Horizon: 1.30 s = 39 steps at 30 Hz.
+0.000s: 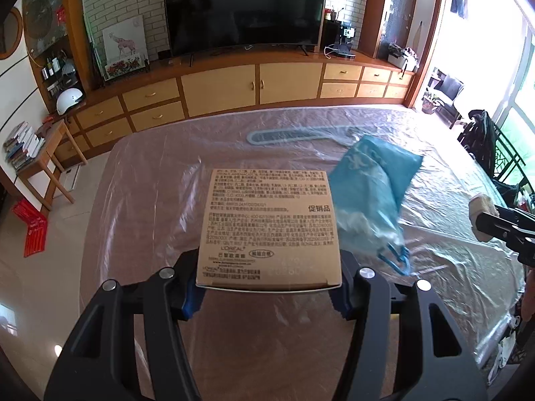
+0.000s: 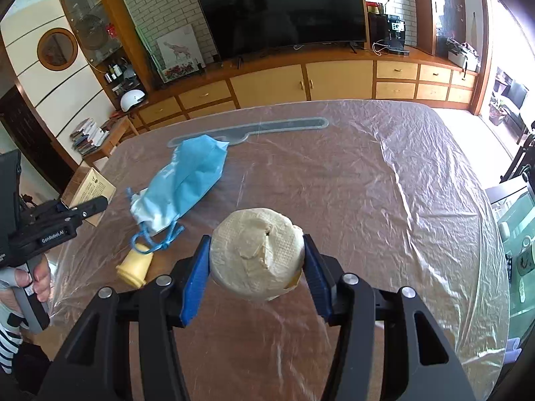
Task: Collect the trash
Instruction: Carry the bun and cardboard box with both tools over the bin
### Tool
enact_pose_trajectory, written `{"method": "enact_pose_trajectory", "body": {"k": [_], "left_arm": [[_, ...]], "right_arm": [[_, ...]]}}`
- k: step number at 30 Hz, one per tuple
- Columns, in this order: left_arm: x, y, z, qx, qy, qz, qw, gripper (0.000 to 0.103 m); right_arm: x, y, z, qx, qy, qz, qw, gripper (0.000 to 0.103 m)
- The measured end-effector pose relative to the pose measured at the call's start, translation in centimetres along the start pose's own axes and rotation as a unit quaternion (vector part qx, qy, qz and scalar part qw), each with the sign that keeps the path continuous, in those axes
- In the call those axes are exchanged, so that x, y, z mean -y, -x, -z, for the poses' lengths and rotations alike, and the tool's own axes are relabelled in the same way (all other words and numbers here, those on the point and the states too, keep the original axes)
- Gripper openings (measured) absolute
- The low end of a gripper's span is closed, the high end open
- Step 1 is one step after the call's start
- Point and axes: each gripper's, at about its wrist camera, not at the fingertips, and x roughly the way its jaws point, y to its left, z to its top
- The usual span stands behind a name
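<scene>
My left gripper [image 1: 269, 284] is shut on a tan cardboard box [image 1: 269, 227] with printed text, held above the table. It shows at the left of the right wrist view [image 2: 88, 188]. My right gripper [image 2: 257, 267] is shut on a cream roll of tissue paper [image 2: 257, 254], held above the table; it shows at the right edge of the left wrist view [image 1: 481, 215]. A blue drawstring bag [image 1: 371, 190] lies on the table between them, also in the right wrist view [image 2: 184, 180]. A small yellow cup [image 2: 133, 267] lies on its side by the bag's cord.
The table [image 2: 367, 183] is covered with clear plastic sheet. A long grey flat piece [image 2: 254, 130] lies under the sheet at the far side. Beyond are a TV cabinet [image 1: 254, 83], a side table with books [image 1: 30, 153] and a window at right.
</scene>
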Motion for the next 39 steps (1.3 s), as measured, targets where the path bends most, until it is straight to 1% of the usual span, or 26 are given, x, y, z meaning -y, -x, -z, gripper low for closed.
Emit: {"method": "enact_pose_trajectory", "body": {"k": [4,12,15,17,21,25,28,30,34,37,39], "left_arm": [[0.7,1.9,1.3,0.008,0.007,0.012,0.9999,0.059],[2.1,5.5,4.0,0.024,0.013,0.021,0.9994,0.059],[3.1,6.7,5.6,0.023,0.016,0.028,0.9992,0.059],[3.3,7.2,6.5,0.023,0.018,0.039,0.9988,0.059],[4.2,8.4,8.5,0.019,0.017,0.043,0.9988,0.059],[4.9,9.6,10.2,0.019,0.01,0.042,0.9989,0.059],[5.9,10.3,11.4,0.018,-0.009,0.036,0.9992,0.059],[6.2,10.5,12.1,0.016,-0.014,0.041,0.999,0.059],[7.1,10.8,13.2,0.008,-0.024,0.047,0.9986,0.059],[8.0,11.0,14.3,-0.001,-0.032,0.052,0.9981,0.059],[8.7,11.2,15.2,-0.005,-0.04,0.054,0.9977,0.059]], "right_arm": [[-0.3,1.7,1.1,0.003,-0.014,-0.026,1.0,0.052],[-1.3,5.0,2.9,0.006,-0.015,-0.068,0.998,0.052],[-1.5,5.9,4.3,0.001,-0.019,-0.086,0.996,0.052],[-1.7,6.5,5.1,-0.004,-0.017,-0.096,0.995,0.052],[-1.9,7.7,7.0,-0.017,-0.012,-0.116,0.993,0.052],[-2.0,8.8,8.8,-0.023,-0.001,-0.123,0.992,0.052],[-1.8,9.2,9.6,-0.031,-0.004,-0.132,0.991,0.052],[-1.7,9.4,10.1,-0.036,-0.005,-0.135,0.99,0.052],[-1.0,9.8,11.0,-0.046,-0.018,-0.159,0.986,0.052],[-1.0,10.0,11.7,-0.052,-0.007,-0.154,0.987,0.052],[-1.2,10.3,12.3,-0.061,0.001,-0.159,0.985,0.052]]}}
